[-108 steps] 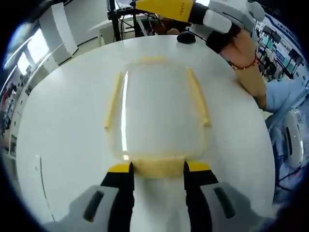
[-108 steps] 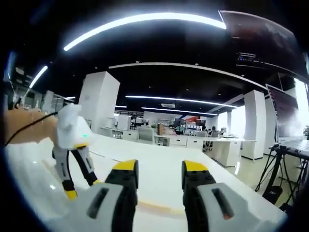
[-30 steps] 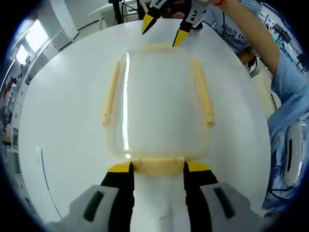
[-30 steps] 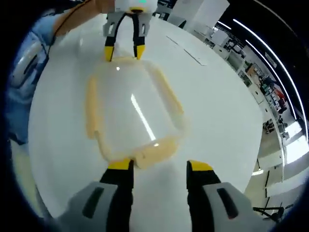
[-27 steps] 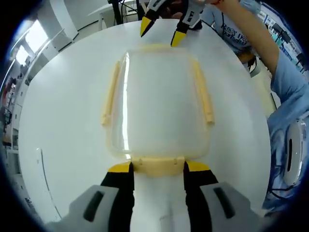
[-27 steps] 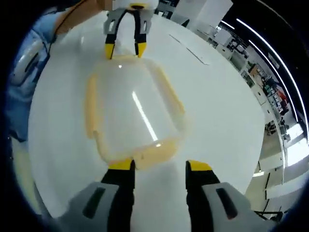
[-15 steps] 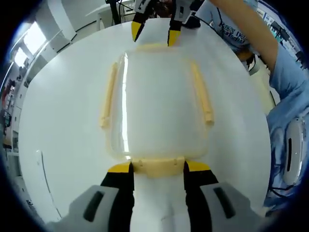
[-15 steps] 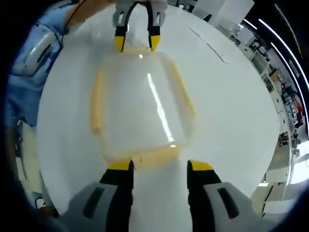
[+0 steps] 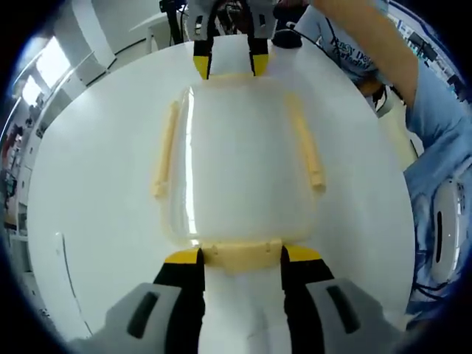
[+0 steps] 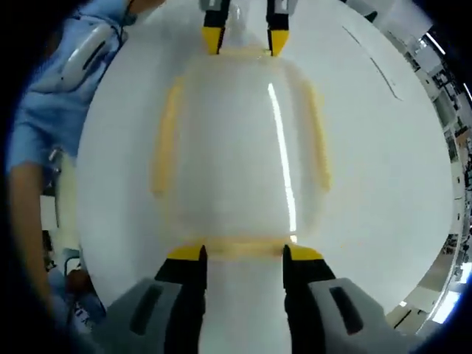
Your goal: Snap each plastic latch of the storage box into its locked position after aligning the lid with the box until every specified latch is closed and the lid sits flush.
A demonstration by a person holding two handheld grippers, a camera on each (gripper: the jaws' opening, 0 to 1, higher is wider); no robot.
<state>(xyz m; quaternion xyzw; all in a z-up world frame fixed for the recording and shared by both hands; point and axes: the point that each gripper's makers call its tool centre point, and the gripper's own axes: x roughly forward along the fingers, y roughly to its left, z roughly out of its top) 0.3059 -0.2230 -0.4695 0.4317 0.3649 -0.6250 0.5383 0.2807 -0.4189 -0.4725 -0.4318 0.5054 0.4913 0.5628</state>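
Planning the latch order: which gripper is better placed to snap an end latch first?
Roughly even. The left gripper has its open jaws either side of the near end latch of the storage box; the right gripper likewise brackets the opposite end latch.

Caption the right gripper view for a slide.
Open right gripper straddles the storage box's near end latch; left gripper faces it.

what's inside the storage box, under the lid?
Nothing visible inside the storage box: through the translucent lid I see only pale white, like the white table around it. The lid is cloudy with glare streaks, so small or clear contents could be hidden.
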